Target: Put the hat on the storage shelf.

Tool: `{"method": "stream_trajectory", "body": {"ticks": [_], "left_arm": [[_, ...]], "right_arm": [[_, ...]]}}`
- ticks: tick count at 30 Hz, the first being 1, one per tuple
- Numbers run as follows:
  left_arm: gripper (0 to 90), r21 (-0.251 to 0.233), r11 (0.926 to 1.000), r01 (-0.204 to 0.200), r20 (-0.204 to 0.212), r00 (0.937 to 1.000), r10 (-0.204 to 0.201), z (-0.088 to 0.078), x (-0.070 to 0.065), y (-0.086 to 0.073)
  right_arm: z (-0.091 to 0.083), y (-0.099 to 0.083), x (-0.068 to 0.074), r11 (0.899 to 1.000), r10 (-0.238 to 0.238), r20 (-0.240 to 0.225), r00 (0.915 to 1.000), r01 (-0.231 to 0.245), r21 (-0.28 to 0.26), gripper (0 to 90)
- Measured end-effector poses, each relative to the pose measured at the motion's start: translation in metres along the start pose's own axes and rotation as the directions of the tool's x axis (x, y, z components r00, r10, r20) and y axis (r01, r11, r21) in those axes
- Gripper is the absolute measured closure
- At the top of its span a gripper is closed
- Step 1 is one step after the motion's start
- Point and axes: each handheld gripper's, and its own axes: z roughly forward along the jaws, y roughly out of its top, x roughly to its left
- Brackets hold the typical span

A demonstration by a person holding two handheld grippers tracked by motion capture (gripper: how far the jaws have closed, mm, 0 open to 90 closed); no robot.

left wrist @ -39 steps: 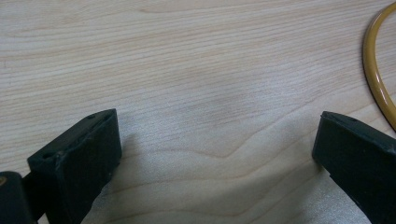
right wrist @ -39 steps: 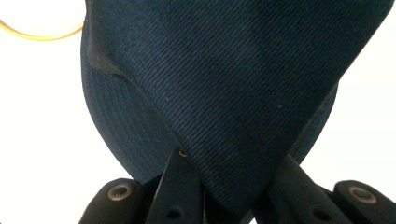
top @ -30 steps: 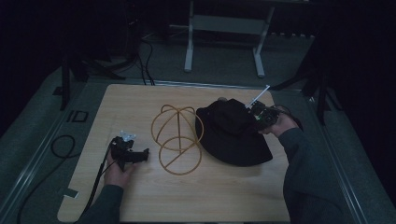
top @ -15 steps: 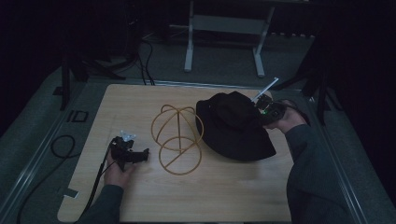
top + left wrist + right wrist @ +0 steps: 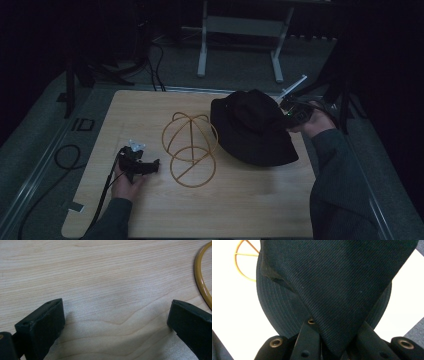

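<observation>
So the right gripper [image 5: 289, 114] is over at the table's [image 5: 240, 210] far right edge, and the hat [image 5: 250, 131] is right up against it, on its left in the high view. Jaws are clamped shut on a pinch of the hat's crown. In the right gripper view you can see the dark cloth [image 5: 342, 285] bunched into a wedge that narrows down into the closed jaws, with the brim hanging behind and below it.

The hat itself sits on the right half of the table, just right of the wire stand [image 5: 189, 149]. Its near brim edge seems to rest on the wood while the crown end is pulled up toward the gripper. Whether the brim actually touches the stand, can't tell, it's close though.

Looks-wise: black bucket-style hat, soft twill fabric with a fine diagonal weave, rows of stitching running round the brim. The crown is creased where it's being pinched.

Left gripper [image 5: 145, 166] is on the near-left part of the table, just left of the stand's base ring. Its jaws are wide apart with nothing between them, just bare wood, and a bit of the yellow ring [image 5: 201, 277] at the edge of the left gripper view.
</observation>
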Motion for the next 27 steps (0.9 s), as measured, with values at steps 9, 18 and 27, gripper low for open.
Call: {"method": "stream_trajectory", "body": {"ticks": [9,18,27], "left_arm": [[1.5,0.0,1.0,0.0,0.0,1.0,0.0,0.0,0.0,0.0],[1.5,-0.001,1.0,0.001,0.0,1.0,-0.001,0.0,0.0,0.0],[1.5,-0.001,1.0,0.001,0.0,1.0,-0.001,0.0,0.0,0.0]], "right_arm": [[-0.017,0.0,0.0,1.0,-0.015,0.003,0.9999,0.015,-0.006,85.7],[-0.033,0.001,0.002,0.999,-0.037,0.005,0.9993,0.037,-0.019,85.6],[-0.05,0.002,0.001,0.997,-0.07,0.001,0.9975,0.07,-0.025,85.6]]}}
